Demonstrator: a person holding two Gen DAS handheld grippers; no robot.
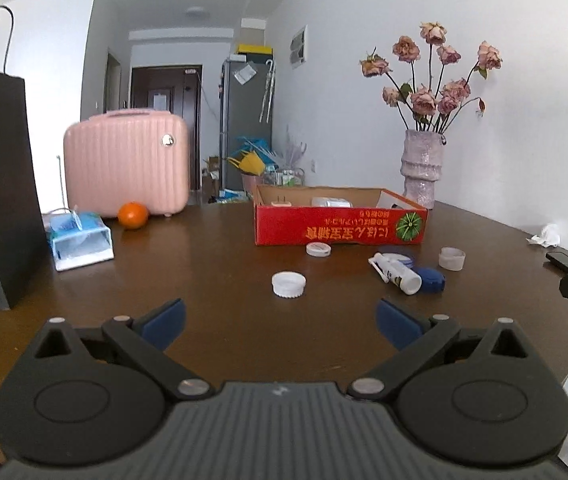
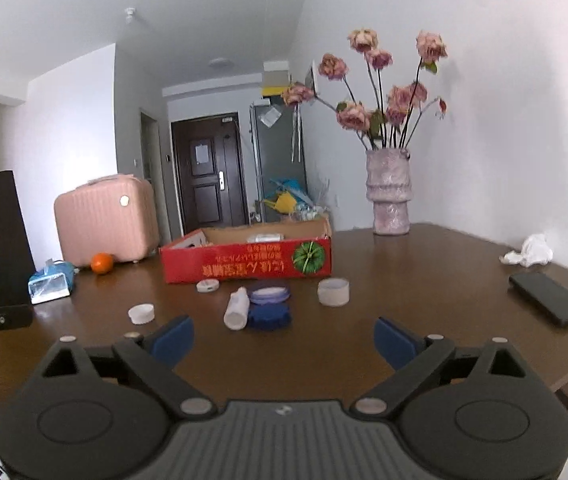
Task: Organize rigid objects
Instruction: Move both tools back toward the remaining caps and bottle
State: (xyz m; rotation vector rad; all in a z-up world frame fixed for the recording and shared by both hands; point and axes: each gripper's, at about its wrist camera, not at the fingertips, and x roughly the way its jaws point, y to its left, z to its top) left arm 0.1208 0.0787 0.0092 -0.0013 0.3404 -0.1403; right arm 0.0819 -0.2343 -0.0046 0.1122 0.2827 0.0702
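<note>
Two handheld grippers above a brown table, both spread wide and holding nothing.

Nearest, the left gripper (image 1: 280, 322) and right gripper (image 2: 284, 338) hover over bare wood. Beyond lie a white cap (image 1: 288, 284), a white bottle (image 2: 236, 308) touching a blue lid (image 2: 270, 315), then the red box (image 2: 246, 260). A phone (image 2: 549, 298) lies near the right edge.

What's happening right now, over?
Left tool open, empty; right tool same. Caps, white bottle, blue jar loose before red box. Nothing blocking.
</note>
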